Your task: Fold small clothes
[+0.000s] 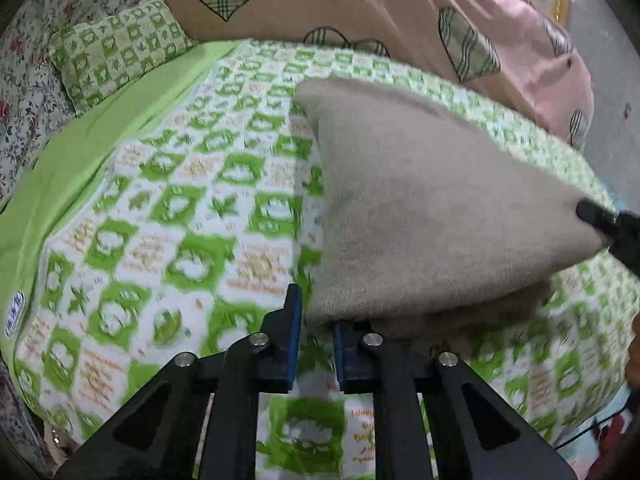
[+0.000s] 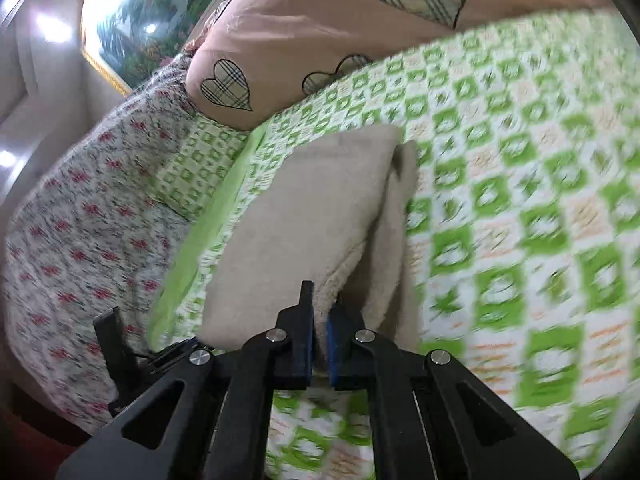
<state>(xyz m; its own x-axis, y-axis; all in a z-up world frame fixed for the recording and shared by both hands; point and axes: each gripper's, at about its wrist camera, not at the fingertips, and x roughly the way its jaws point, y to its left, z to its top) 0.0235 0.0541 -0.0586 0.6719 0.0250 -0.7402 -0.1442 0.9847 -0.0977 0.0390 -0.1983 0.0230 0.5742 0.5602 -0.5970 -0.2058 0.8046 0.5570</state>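
Observation:
A beige towel-like cloth (image 1: 420, 208) is held up over the green-checked bedspread (image 1: 180, 208), folded over on itself. My left gripper (image 1: 318, 320) is shut on its near corner. In the left wrist view my right gripper shows as a black tip (image 1: 600, 220) at the cloth's right corner. In the right wrist view the same cloth (image 2: 320, 208) hangs doubled, and my right gripper (image 2: 320, 312) is shut on its near edge. My left gripper shows there as a black part (image 2: 116, 344) at the lower left.
A pink pillow with checked hearts (image 1: 360, 4) lies at the back of the bed. A small green-checked cushion (image 1: 116, 52) and a floral sheet (image 1: 24, 80) lie at the left. A framed picture (image 2: 136, 28) hangs on the wall.

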